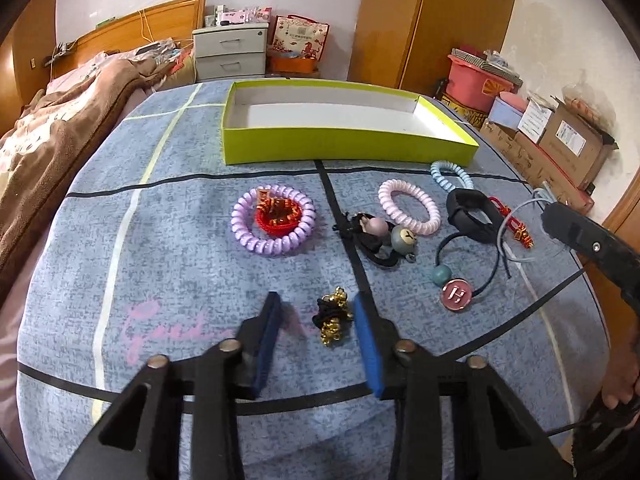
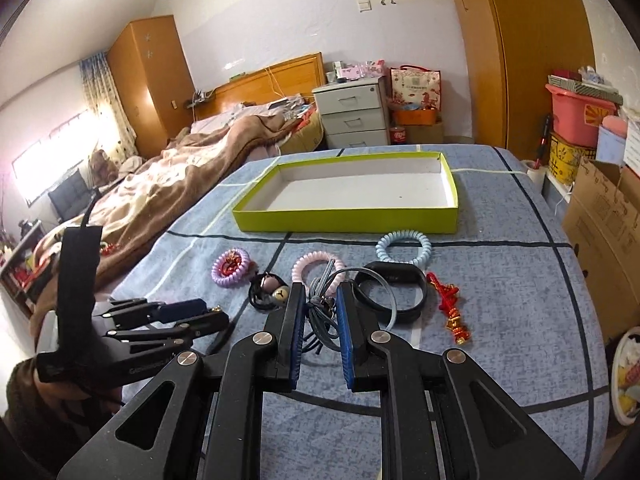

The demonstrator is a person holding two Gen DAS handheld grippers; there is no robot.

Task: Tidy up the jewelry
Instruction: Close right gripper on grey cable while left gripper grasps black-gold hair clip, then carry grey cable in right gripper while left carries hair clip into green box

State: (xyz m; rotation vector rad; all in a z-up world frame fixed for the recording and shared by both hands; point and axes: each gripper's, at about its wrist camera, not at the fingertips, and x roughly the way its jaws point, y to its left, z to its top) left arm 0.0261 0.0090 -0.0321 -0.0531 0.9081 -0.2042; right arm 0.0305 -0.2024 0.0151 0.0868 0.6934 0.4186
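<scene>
My left gripper [image 1: 318,300] stands open low over the blue bedspread. A black hair tie with gold bells [image 1: 334,316] lies between its blue pads, close to the right pad and apart from the left. My right gripper [image 2: 320,292] is shut on a bundle of grey-blue hair ties [image 2: 322,316], lifted off the spread. A loop of the bundle hangs out to the right. Beyond lie a purple coil tie [image 1: 272,220] ringing a red bracelet, a pink coil [image 1: 408,206], a light blue coil [image 1: 450,174] and a black band [image 1: 470,216]. Behind them sits the green box [image 1: 348,148], white inside.
A black tie with bead charms [image 1: 380,236], a dark tie with a pink round charm [image 1: 456,292] and a red knotted charm [image 2: 450,304] also lie on the spread. A brown blanket [image 2: 180,168] is heaped at the left. Cardboard boxes [image 2: 604,220] stand past the right edge.
</scene>
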